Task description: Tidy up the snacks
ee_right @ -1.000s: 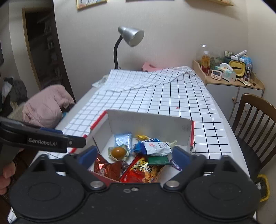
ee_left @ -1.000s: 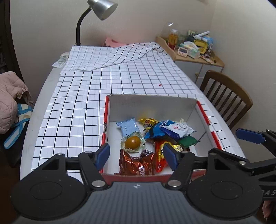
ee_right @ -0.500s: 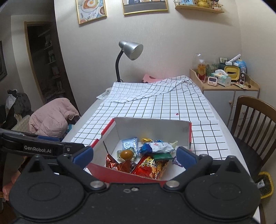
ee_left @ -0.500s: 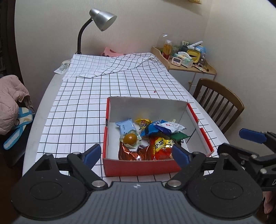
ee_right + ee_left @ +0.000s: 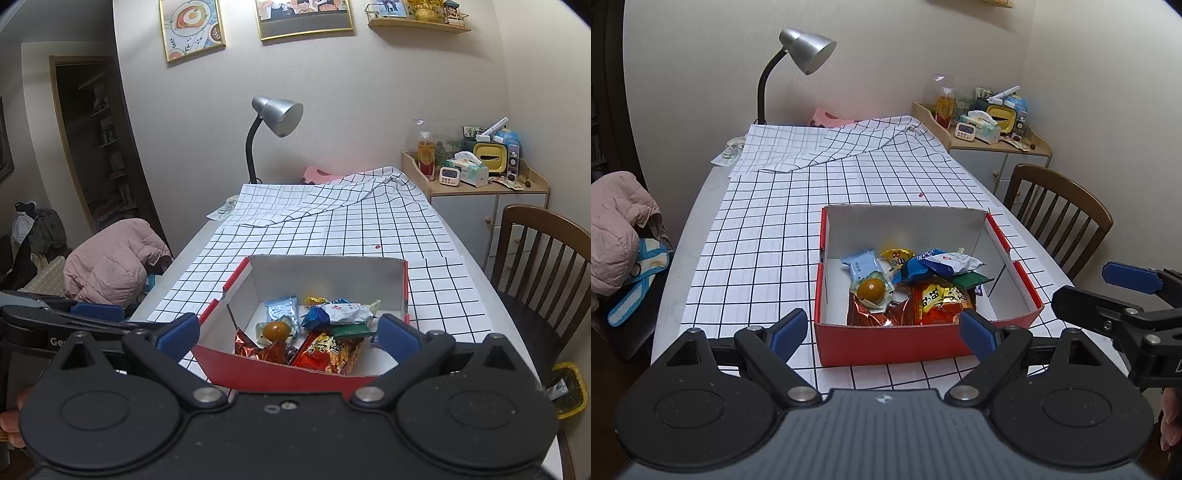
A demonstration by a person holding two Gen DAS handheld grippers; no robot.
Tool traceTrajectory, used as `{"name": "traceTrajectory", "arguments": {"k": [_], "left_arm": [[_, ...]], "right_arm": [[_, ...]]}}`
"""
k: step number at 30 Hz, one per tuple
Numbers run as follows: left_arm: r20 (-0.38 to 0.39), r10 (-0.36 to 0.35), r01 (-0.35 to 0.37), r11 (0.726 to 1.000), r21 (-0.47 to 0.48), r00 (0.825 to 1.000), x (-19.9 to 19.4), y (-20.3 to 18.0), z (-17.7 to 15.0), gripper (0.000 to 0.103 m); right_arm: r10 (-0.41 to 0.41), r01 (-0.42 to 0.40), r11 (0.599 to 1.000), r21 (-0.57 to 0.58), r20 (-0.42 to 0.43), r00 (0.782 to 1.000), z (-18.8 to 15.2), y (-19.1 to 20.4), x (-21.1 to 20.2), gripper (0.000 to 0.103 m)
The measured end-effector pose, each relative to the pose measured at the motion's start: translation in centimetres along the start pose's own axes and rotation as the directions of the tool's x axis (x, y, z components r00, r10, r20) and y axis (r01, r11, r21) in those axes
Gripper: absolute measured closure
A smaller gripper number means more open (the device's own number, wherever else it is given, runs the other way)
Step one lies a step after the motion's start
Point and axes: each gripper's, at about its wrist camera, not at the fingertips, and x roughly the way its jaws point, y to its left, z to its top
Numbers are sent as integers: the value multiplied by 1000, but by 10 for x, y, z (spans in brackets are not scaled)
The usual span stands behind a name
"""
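In front of you, a shallow red cardboard box with a white inside (image 5: 886, 345) sits on the white tablecloth with a black grid (image 5: 757, 240), near the table's front edge, and all the snacks lie in it, bunched toward its near left part. Against the near wall lie a crinkled copper-brown foil packet (image 5: 871, 314) and, to its right, a red and orange snack bag with yellow lettering (image 5: 940, 301); the script is too small to read. On top of the brown packet rests a clear wrapper holding a round brown-yellow piece (image 5: 871, 288). Behind that is a pale blue flat sachet (image 5: 860, 266), then a small yellow wrapper (image 5: 895, 254), a blue bag (image 5: 916, 267) and a white packet with a red mark (image 5: 955, 262); a dark green packet (image 5: 969, 280) pokes out under the white one. The right part of the box floor is bare. Your left gripper (image 5: 882, 330) hangs just short of the box's near wall, its blue pads spread wide with nothing between them. Your right gripper (image 5: 288, 332) is likewise released and empty. On the left gripper's side, seen from the right wrist, you can read only "Ge" of a white label (image 5: 55, 341).
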Motion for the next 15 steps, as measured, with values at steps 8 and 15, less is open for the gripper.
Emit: {"name": "traceTrajectory", "arguments": {"k": [8,15], "left_arm": [[9,-8,8,1000,-17,1000,-5,1,1,14],[6,-6,7,1000,-27,1000,-6,4,1,14]], "right_arm": [[-10,10,1000,-10,8,1000,1,3,-5,0],[-22,22,1000,-10,14,1000,0,6,-7,0]]}}
